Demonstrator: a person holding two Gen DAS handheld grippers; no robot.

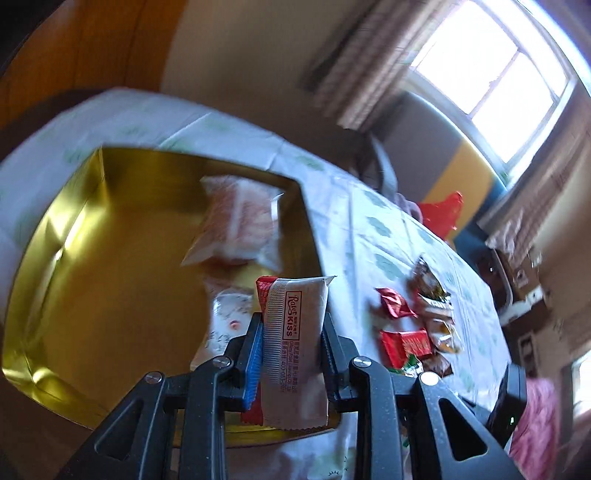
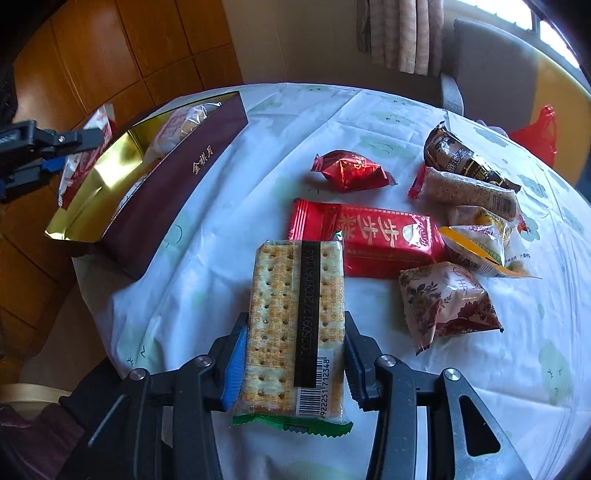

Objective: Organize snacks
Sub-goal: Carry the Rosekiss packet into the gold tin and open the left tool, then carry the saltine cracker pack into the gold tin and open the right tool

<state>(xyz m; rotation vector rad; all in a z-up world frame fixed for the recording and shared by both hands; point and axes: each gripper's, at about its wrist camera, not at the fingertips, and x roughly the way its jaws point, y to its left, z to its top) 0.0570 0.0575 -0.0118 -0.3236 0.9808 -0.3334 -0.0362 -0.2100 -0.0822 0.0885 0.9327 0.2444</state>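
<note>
nearby, loose snacks (image 2: 369, 236) beside the box (image 2: 173, 184); left gripper (image 1: 291, 332) clamping a wafer packet (image 1: 295, 339), right gripper (image 2: 293, 354) a cracker pack (image 2: 291, 325).

Gold-lined maroon box (image 2: 173, 192) on table edge, some packets inside. White-and-red wafer packet (image 1: 295, 332) held above box. Clear cracker pack (image 2: 295, 325) held upright; remaining snacks (image 2: 424, 221) clustered beside it.

Bright window (image 1: 491, 70), striped curtains (image 2: 402, 33), wooden floor (image 2: 92, 55).
</note>
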